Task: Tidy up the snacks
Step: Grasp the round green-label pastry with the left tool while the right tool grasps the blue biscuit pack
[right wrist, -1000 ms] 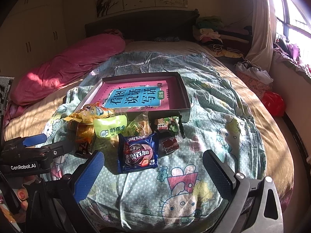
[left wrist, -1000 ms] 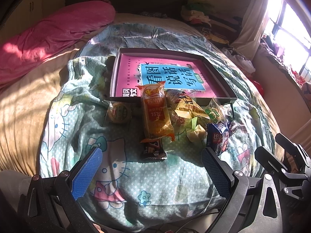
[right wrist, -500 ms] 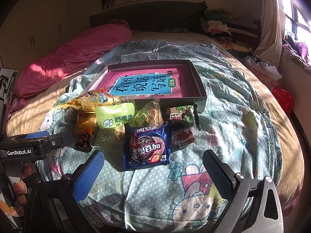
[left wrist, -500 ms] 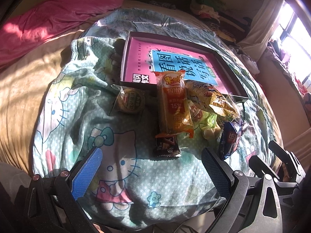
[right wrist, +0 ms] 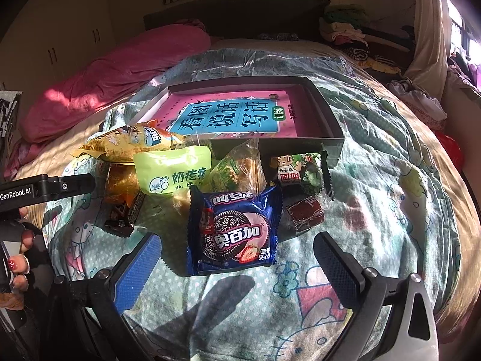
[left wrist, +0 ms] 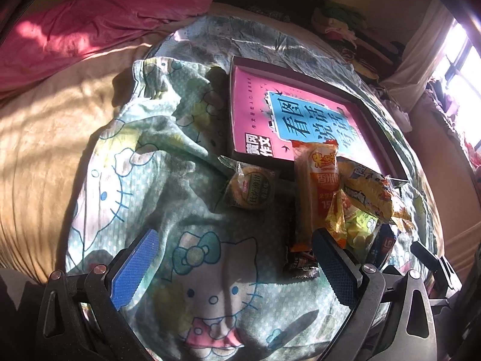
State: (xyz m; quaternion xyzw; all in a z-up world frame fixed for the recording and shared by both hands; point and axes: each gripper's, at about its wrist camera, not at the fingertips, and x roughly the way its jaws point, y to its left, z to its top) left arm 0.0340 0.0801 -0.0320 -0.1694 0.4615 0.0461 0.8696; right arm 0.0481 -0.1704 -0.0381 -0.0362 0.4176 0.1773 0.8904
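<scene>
A pile of snack packets lies on a cartoon-cat bedspread in front of a shallow dark box (right wrist: 329, 117) lined with a pink book. In the right wrist view a blue cookie packet (right wrist: 234, 228) lies just ahead of my open, empty right gripper (right wrist: 237, 258), with a green milk-candy bag (right wrist: 173, 171), a yellow bag (right wrist: 132, 143) and a dark red sweet (right wrist: 303, 212) around it. In the left wrist view my open, empty left gripper (left wrist: 234, 255) hovers near a round cake packet (left wrist: 251, 189), a long orange packet (left wrist: 318, 189) and a small dark bar (left wrist: 300, 263). The box also shows in this view (left wrist: 381, 132).
A pink duvet (right wrist: 114, 75) lies along the bed's left side. Heaped clothes (right wrist: 345, 27) sit at the far right by the curtain and window. The bed's right edge drops away near a red bag (right wrist: 449, 150). The left gripper's body (right wrist: 45, 189) shows at the right view's left edge.
Both grippers have moved forward toward the snack pile, so the packets look larger. The left gripper has also shifted left, putting the snacks at its right finger. Nothing was grasped.
</scene>
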